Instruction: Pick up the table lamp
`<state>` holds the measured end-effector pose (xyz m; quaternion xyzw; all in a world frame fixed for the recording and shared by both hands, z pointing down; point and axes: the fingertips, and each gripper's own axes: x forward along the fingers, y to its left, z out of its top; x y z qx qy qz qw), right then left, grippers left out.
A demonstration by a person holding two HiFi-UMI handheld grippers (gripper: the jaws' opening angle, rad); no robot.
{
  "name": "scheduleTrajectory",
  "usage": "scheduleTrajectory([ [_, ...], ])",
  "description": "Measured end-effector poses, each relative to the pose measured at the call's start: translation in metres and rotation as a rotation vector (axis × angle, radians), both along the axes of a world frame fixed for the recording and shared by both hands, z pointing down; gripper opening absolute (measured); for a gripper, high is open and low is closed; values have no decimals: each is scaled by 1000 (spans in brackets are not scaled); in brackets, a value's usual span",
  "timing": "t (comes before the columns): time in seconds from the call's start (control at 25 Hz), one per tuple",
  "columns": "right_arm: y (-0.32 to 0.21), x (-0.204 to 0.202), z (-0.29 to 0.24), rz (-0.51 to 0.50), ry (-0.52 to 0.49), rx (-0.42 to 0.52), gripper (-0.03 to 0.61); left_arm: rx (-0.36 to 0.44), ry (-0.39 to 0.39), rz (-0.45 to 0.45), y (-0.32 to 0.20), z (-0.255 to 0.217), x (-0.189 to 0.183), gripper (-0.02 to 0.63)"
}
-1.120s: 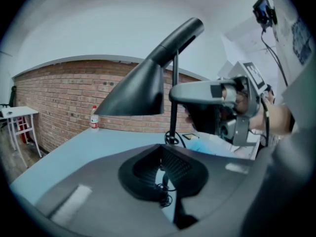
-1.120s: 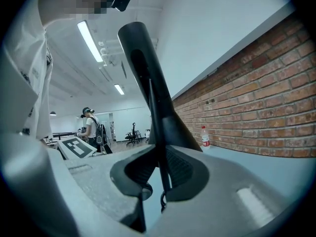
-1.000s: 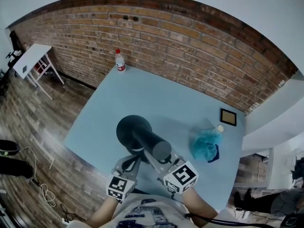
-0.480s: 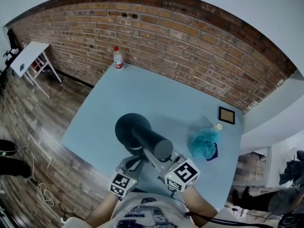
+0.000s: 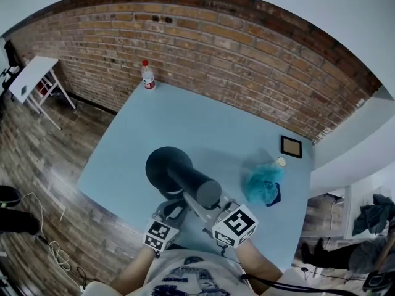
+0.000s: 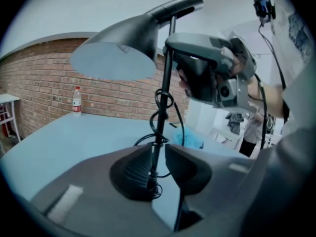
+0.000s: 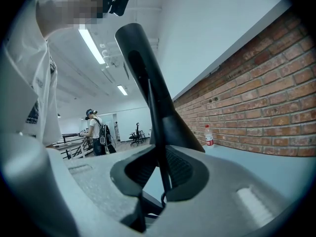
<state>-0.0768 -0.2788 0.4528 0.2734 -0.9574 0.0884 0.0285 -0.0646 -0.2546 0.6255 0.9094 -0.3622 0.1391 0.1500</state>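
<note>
Right tool (image 7: 160, 169) is clamped on the thin stem (image 7: 157, 132) of the table lamp (image 6: 118, 43), pads closed to the rod's width. Left tool (image 6: 158, 154) sits lower on the same stem with its jaws apart and a gap on one side, so it grips nothing. The lamp stands upright over the near part of the pale blue worktop (image 5: 185, 122), just in front of the person; its base is hidden in every view.

No writing is legible anywhere. The bottle (image 5: 148, 76) at the far corner has a red cap and a red label too small to read, and each tool's cube (image 5: 236, 225) bears only black-and-white square markers.

Only the left gripper view shows the black cable (image 6: 163, 102) looped round the stem, and the right tool high up beneath the shade. Only the right gripper view shows a person with a backpack (image 7: 96, 132) and strip lights (image 7: 91, 43) in the room behind. From the head view come a teal bag (image 5: 262, 184), a dark framed square (image 5: 291, 146), the brick wall (image 5: 247, 60), the wooden floor (image 5: 37, 153) and a small white table (image 5: 28, 76) — all well apart from the lamp
</note>
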Motion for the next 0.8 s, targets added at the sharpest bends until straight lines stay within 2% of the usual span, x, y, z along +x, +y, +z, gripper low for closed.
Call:
scheduleTrajectory([
  [0.16,-1,1,0,0,-2,-5,52,15,5,-4,-7,0,2,48],
  [0.44,-1,1,1,-7,-13,-11,54,-16,-33,42,0,10,9,49],
  [0.8,-1,2,1,-16,-14,-12,54,-2,-36,30,-12,14,17,49],
])
